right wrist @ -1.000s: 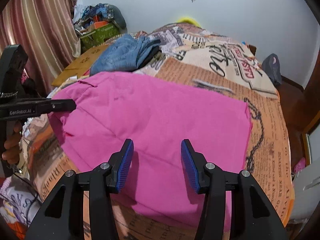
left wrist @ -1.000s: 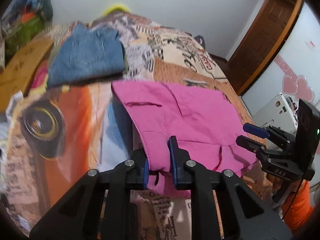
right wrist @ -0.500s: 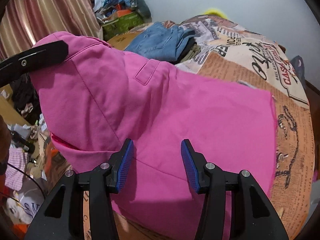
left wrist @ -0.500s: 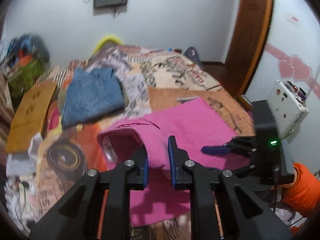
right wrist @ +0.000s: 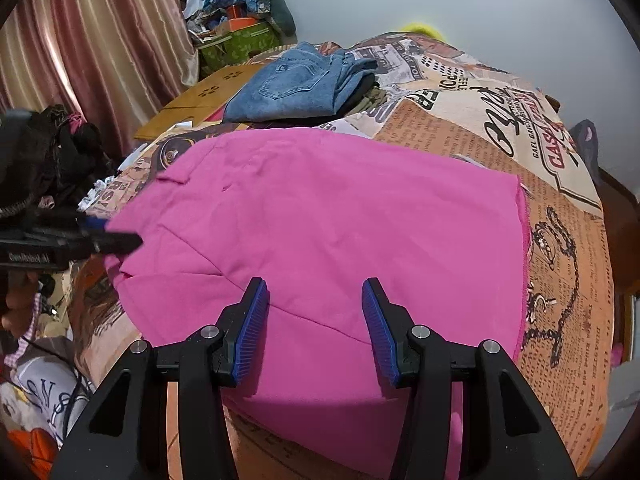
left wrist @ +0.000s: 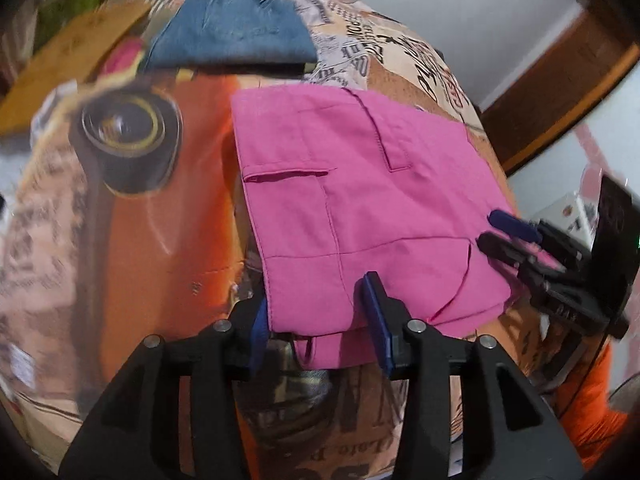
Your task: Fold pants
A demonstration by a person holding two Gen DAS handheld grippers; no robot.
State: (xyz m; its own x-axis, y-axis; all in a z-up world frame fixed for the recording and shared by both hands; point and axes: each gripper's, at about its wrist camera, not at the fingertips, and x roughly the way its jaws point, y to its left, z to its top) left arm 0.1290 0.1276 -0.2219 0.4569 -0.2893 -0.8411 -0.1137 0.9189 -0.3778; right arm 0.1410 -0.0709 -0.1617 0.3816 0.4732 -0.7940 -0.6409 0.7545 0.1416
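Observation:
Pink pants [left wrist: 352, 200] lie folded flat on the printed bedspread [left wrist: 132, 240], also in the right wrist view [right wrist: 320, 232]. My left gripper [left wrist: 316, 320] is open, its fingers straddling the near corner of the pants without pinching it. My right gripper [right wrist: 316, 320] is open and empty, hovering over the near edge of the pants. The right gripper shows in the left wrist view [left wrist: 504, 236] at the pants' right edge. The left gripper shows in the right wrist view [right wrist: 116, 240] at their left corner.
Folded blue jeans [right wrist: 296, 84] lie on the far part of the bed, also in the left wrist view [left wrist: 232, 32]. A cardboard box [right wrist: 200, 96] and a pile of clutter [right wrist: 240, 28] stand by the curtain [right wrist: 92, 40]. A wooden door [left wrist: 560, 80] is at the right.
My left gripper carried the lifted pants corner over, laid it down flat and opened. The pants went from raised in a hump to folded flat. The right gripper stayed open.

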